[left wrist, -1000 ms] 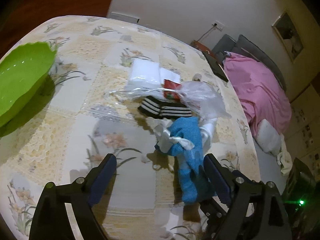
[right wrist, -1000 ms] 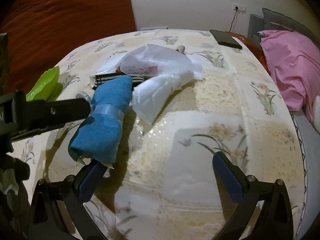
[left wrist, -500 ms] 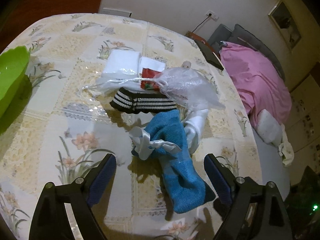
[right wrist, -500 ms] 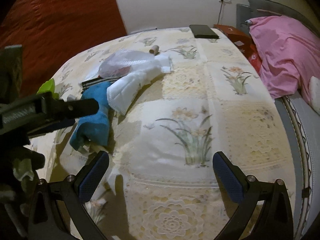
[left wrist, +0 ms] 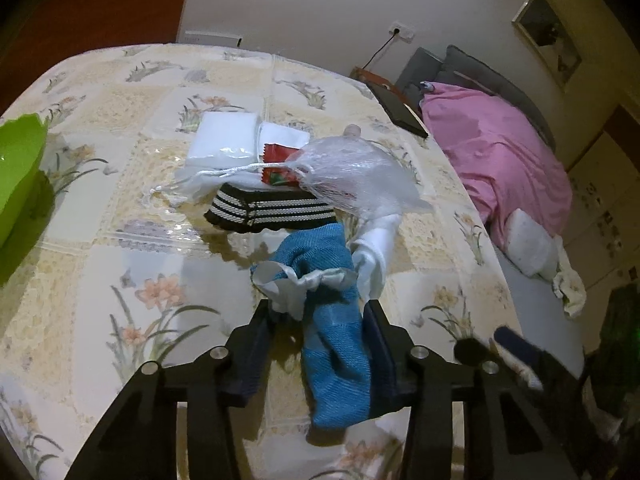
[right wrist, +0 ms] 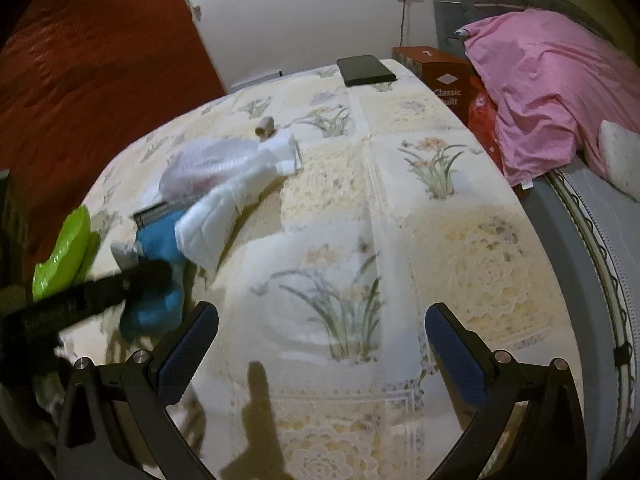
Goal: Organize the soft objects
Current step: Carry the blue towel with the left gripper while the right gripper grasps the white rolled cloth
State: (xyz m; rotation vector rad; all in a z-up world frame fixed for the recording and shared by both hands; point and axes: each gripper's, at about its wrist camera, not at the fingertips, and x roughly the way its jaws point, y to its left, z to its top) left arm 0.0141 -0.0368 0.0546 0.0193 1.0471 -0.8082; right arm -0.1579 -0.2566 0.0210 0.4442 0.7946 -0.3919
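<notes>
A rolled blue cloth (left wrist: 332,344) with a white band around it lies on the flowered tablecloth (left wrist: 132,240), and my left gripper (left wrist: 318,336) is shut on it, one finger on each side. In the right wrist view the same blue cloth (right wrist: 156,248) lies partly behind the left gripper's dark body. Touching the roll is a white cloth (left wrist: 374,252). Behind it are a black striped sock (left wrist: 272,210), a clear plastic bag (left wrist: 352,172) and a folded white packet (left wrist: 224,138). My right gripper (right wrist: 322,344) stands open over bare tablecloth, holding nothing.
A green bowl (left wrist: 16,176) sits at the table's left edge. A black tablet (right wrist: 364,70) lies at the far edge, a small cardboard roll (right wrist: 264,126) near the bag. A red box (right wrist: 444,72) and a pink blanket (right wrist: 552,80) lie beyond the right edge.
My left gripper has moved forward over the blue roll and its jaws have narrowed onto it. The right gripper has drawn back and to the right, still open.
</notes>
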